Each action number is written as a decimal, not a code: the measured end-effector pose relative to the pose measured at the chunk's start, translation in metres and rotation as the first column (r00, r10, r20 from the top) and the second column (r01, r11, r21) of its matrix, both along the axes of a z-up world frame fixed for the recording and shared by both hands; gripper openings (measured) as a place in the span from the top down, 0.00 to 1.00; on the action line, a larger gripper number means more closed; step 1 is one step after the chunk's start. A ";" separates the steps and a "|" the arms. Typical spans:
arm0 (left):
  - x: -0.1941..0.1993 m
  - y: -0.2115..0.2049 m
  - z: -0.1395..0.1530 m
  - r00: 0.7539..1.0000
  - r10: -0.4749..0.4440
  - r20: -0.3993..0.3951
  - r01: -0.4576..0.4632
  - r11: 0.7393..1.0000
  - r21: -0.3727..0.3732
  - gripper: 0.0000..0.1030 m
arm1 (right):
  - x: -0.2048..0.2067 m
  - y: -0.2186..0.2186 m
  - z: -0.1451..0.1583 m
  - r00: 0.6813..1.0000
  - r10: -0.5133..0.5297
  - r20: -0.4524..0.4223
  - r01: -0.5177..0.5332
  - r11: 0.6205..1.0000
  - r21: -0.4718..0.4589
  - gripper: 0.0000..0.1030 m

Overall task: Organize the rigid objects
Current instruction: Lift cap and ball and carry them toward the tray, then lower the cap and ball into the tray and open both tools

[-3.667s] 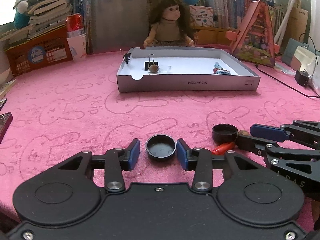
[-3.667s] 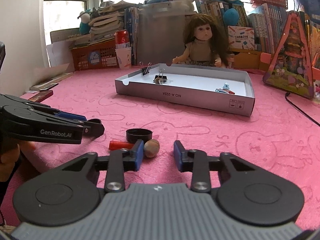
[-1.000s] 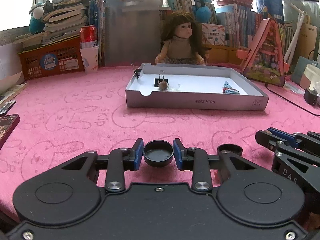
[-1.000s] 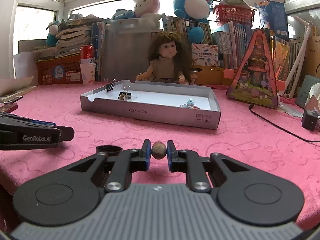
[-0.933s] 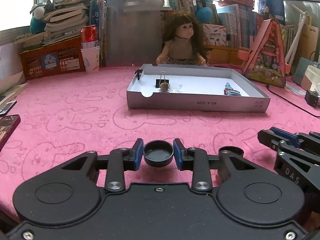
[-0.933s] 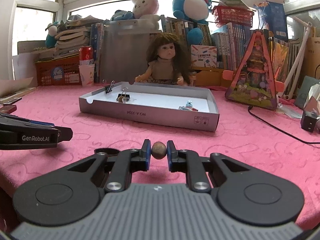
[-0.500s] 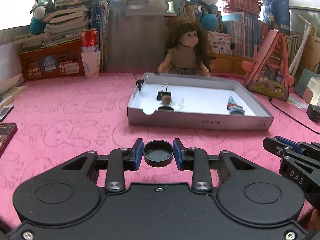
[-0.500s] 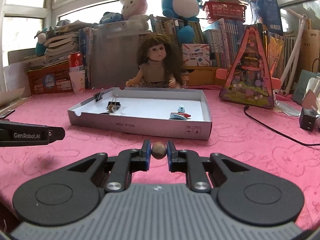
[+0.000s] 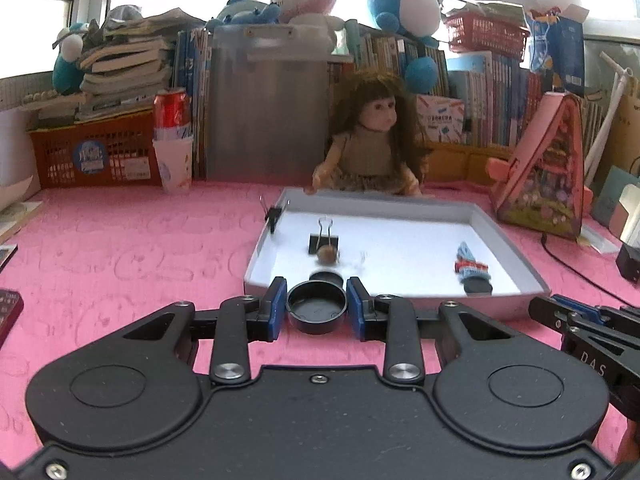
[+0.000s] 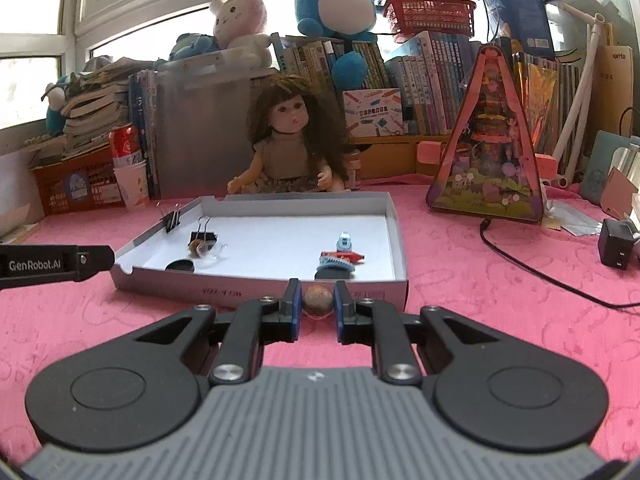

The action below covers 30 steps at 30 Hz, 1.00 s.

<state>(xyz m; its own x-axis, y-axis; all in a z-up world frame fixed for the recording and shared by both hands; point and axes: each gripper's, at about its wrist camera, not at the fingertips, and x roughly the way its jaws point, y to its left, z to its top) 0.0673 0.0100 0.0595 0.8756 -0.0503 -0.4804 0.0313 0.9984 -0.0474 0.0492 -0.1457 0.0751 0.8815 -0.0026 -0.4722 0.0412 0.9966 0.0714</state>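
Two things are squeezed tight, a cap [image 9: 317, 307] in my left gripper [image 9: 317, 309] and a nut [image 10: 317, 299] in my right gripper [image 10: 316, 304], both just short of the tray's [image 10: 256, 280] near edge.

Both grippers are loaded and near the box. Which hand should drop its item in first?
Probably left: the left gripper holds the black cap at the box's near wall, while the right gripper with the nut looks slightly farther back.
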 end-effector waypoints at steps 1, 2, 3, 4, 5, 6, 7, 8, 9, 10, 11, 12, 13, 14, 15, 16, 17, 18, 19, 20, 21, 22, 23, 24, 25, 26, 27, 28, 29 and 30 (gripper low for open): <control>0.004 0.000 0.002 1.000 0.001 -0.001 -0.001 1.000 -0.005 0.71 | 0.003 -0.001 0.001 1.000 -0.001 0.000 0.001 1.000 0.002 0.80; 0.008 0.001 0.004 1.000 0.000 -0.002 0.000 1.000 -0.014 0.71 | 0.006 -0.002 0.002 1.000 -0.001 0.000 0.002 1.000 0.004 0.80; 0.012 0.001 0.006 1.000 0.000 -0.001 0.000 1.000 -0.021 0.71 | 0.009 -0.003 0.003 1.000 -0.003 0.001 0.003 1.000 0.004 0.80; 0.015 0.002 0.008 1.000 0.003 0.002 -0.003 1.000 -0.026 0.71 | 0.011 -0.004 0.004 1.000 -0.004 0.001 0.004 1.000 0.003 0.80; 0.018 0.003 0.009 1.000 0.002 0.006 -0.002 1.000 -0.028 0.71 | 0.014 -0.005 0.005 1.000 -0.005 0.000 0.005 1.000 0.003 0.80; 0.022 0.003 0.011 1.000 0.001 0.009 -0.001 1.000 -0.028 0.71 | 0.017 -0.006 0.006 1.000 -0.007 0.000 0.007 1.000 0.004 0.80; 0.025 0.003 0.012 1.000 0.000 0.008 0.000 1.000 -0.031 0.71 | 0.020 -0.007 0.007 1.000 -0.008 -0.001 0.008 1.000 0.007 0.80; 0.030 0.004 0.013 1.000 -0.001 0.002 0.001 0.999 -0.041 0.71 | 0.024 -0.010 0.008 1.000 -0.011 -0.002 0.011 1.000 0.016 0.80; 0.035 0.005 0.015 1.000 -0.002 -0.006 0.002 0.999 -0.051 0.71 | 0.027 -0.012 0.010 1.000 -0.014 -0.003 0.014 1.000 0.028 0.80; 0.039 0.006 0.016 1.000 -0.004 -0.013 0.003 0.998 -0.061 0.71 | 0.031 -0.015 0.012 1.000 -0.016 -0.005 0.016 0.999 0.043 0.80; 0.044 0.006 0.017 1.000 -0.006 -0.020 0.004 0.998 -0.070 0.71 | 0.034 -0.018 0.015 1.000 -0.019 -0.005 0.020 0.998 0.055 0.80; 0.049 0.006 0.018 1.000 -0.009 -0.027 0.007 0.997 -0.076 0.71 | 0.038 -0.021 0.017 1.000 -0.023 -0.004 0.023 0.998 0.062 0.80; 0.054 0.006 0.020 0.999 -0.012 -0.030 0.010 0.997 -0.078 0.71 | 0.042 -0.023 0.020 1.000 -0.027 -0.001 0.027 0.997 0.067 0.80; 0.058 0.006 0.020 0.999 -0.013 -0.032 0.011 0.997 -0.078 0.71 | 0.045 -0.025 0.022 1.000 -0.030 0.002 0.030 0.997 0.069 0.80; 0.062 0.005 0.022 0.999 -0.012 -0.033 0.010 0.997 -0.077 0.71 | 0.048 -0.027 0.024 0.999 -0.033 0.004 0.033 0.997 0.070 0.80; 0.067 0.004 0.023 0.999 -0.013 -0.032 0.010 0.997 -0.076 0.71 | 0.051 -0.029 0.026 0.999 -0.034 0.004 0.034 0.997 0.071 0.80; 0.071 0.004 0.025 0.999 -0.015 -0.032 0.012 0.997 -0.074 0.71 | 0.055 -0.031 0.028 0.999 -0.035 0.002 0.035 0.997 0.074 0.80; 0.074 0.002 0.026 0.999 -0.016 -0.032 0.014 0.997 -0.073 0.71 | 0.058 -0.033 0.029 0.999 -0.036 -0.001 0.036 0.996 0.078 0.80; 0.077 0.001 0.027 0.999 -0.015 -0.031 0.013 0.997 -0.070 0.71 | 0.062 -0.034 0.030 0.999 -0.038 -0.004 0.038 0.996 0.079 0.80; 0.081 0.000 0.028 0.999 -0.017 -0.029 0.015 0.998 -0.064 0.71 | 0.066 -0.035 0.031 0.999 -0.040 -0.007 0.040 0.996 0.080 0.80; 0.085 -0.002 0.030 1.000 -0.017 -0.025 0.015 0.998 -0.056 0.71 | 0.069 -0.036 0.031 0.999 -0.040 -0.010 0.041 0.996 0.082 0.80; 0.088 -0.003 0.031 1.000 -0.014 -0.022 0.013 0.999 -0.047 0.71 | 0.073 -0.038 0.032 0.999 -0.039 -0.014 0.040 0.995 0.087 0.80; 0.092 -0.004 0.032 1.000 -0.014 -0.021 0.013 0.999 -0.035 0.71 | 0.077 -0.039 0.033 0.999 -0.037 -0.017 0.038 0.995 0.095 0.80; 0.096 -0.006 0.033 1.000 -0.012 -0.018 0.011 1.000 -0.027 0.71 | 0.080 -0.041 0.034 0.999 -0.034 -0.020 0.036 0.994 0.108 0.80; 0.099 -0.007 0.034 1.000 -0.012 -0.017 0.012 1.000 -0.022 0.71 | 0.085 -0.043 0.036 0.999 -0.033 -0.025 0.036 0.992 0.122 0.80; 0.103 -0.007 0.036 1.000 -0.016 -0.017 0.015 1.000 -0.018 0.71 | 0.088 -0.045 0.037 0.999 -0.031 -0.029 0.034 0.991 0.129 0.80; 0.106 -0.007 0.037 1.000 -0.020 -0.019 0.019 1.000 -0.017 0.71 | 0.092 -0.045 0.038 0.999 -0.028 -0.032 0.032 0.990 0.134 0.80; 0.111 -0.008 0.038 0.999 -0.025 -0.025 0.024 1.000 -0.020 0.71 | 0.096 -0.046 0.040 0.999 -0.026 -0.037 0.031 0.990 0.136 0.80; 0.117 -0.007 0.039 0.999 -0.030 -0.036 0.029 0.999 -0.027 0.71 | 0.100 -0.047 0.041 0.999 -0.022 -0.043 0.028 0.990 0.135 0.80; 0.122 -0.007 0.040 0.998 -0.032 -0.045 0.030 0.999 -0.036 0.71 | 0.104 -0.047 0.041 0.999 -0.021 -0.050 0.028 0.990 0.138 0.80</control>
<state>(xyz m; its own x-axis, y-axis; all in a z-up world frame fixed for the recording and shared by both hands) 0.1892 0.0032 0.0997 0.8508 -0.0948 -0.5169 0.0595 0.9947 -0.0844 0.1533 -0.1929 0.1165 0.8583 0.0444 -0.5112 0.0721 0.9759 0.2058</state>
